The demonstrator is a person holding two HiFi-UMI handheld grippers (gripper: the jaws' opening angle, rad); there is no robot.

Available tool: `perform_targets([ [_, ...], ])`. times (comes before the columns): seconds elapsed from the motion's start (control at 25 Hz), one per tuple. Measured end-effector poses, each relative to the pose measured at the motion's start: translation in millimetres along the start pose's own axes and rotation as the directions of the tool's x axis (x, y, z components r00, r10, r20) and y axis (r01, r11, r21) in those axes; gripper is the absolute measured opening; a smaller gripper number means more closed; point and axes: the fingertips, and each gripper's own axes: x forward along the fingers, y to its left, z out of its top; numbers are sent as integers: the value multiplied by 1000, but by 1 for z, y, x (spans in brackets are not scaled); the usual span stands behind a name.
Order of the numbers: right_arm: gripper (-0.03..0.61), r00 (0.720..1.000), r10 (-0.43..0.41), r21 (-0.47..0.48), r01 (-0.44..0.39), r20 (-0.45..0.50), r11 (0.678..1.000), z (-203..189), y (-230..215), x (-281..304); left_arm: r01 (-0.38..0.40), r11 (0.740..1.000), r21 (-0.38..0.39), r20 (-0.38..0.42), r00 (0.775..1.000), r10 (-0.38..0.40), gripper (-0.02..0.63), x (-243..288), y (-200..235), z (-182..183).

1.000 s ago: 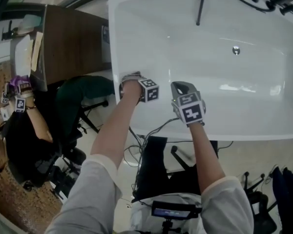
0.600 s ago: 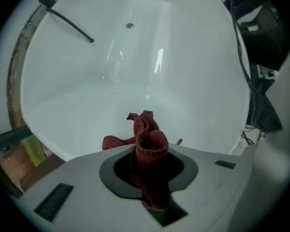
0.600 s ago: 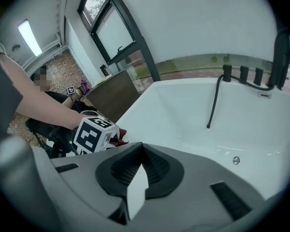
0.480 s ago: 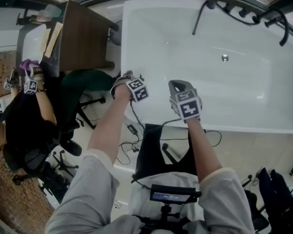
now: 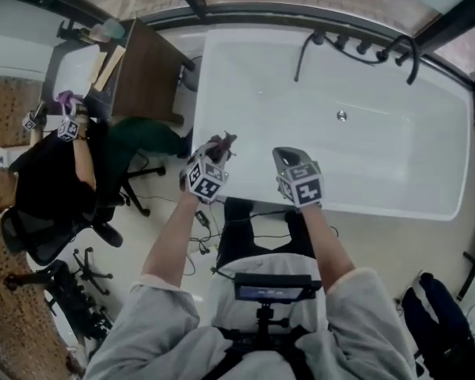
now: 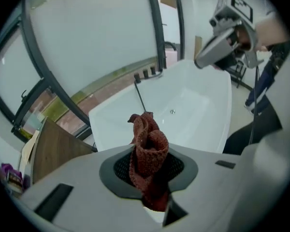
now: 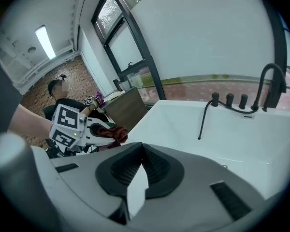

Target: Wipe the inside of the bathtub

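1. Risk first: the rust-red knitted cloth (image 6: 147,151) stands bunched in the left gripper (image 5: 219,149). Dragged hard across the glossy white bathtub (image 5: 396,133), it could tug loose, I'd say.
2. The left jaws pinch the cloth's lower folds. The rest pokes past the tips, over the tub's near rim.
3. The right gripper (image 7: 141,149) has its jaws pressed together, holding nothing, just beside the left.

- The cloth's (image 6: 145,129) lower end vanishes between my left gripper's (image 6: 149,166) jaws; I cannot see how much is clamped.
- In its own view, my right gripper's (image 7: 141,151) body covers the bathtub's (image 7: 183,124) near side.
- The things beside the wooden cabinet (image 5: 146,81), far left, are too small to name.
- The dark bag (image 5: 427,315), near right, runs off the picture's edge.
- The seated person (image 5: 47,172) on the left is cut by that edge.
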Motion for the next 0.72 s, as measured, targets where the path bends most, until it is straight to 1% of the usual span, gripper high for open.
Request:
perform_targets([
  [0.08,6,1000,-2,-5,2,23,1000,2,-7,-26,-33,996,-87,86,996,40,81,-27,-11,24],
  [0.16,6,998,-10,-3,10,56,1000,7,-16,-54,-60,984,-170,157,984,87,81,-55,-20,49],
  [0.24,6,995,-23,-11,24,93,1000,11,-25,-83,-67,964,-257,230,965,129,81,-86,-27,74],
  [0.36,6,987,-33,-24,38,157,999,19,-34,-126,-52,927,-372,328,927,183,81,-133,-38,105],
  [0.52,6,978,-38,-35,47,207,998,23,-42,-179,-52,894,-445,389,888,245,81,-189,-44,130],
  [0.64,6,974,-40,-29,48,224,998,17,-36,-209,-46,869,-492,417,864,282,81,-225,-40,132],
  [0.72,6,967,-66,-24,74,246,997,18,-35,-224,-36,867,-496,444,848,289,81,-243,-36,135],
])
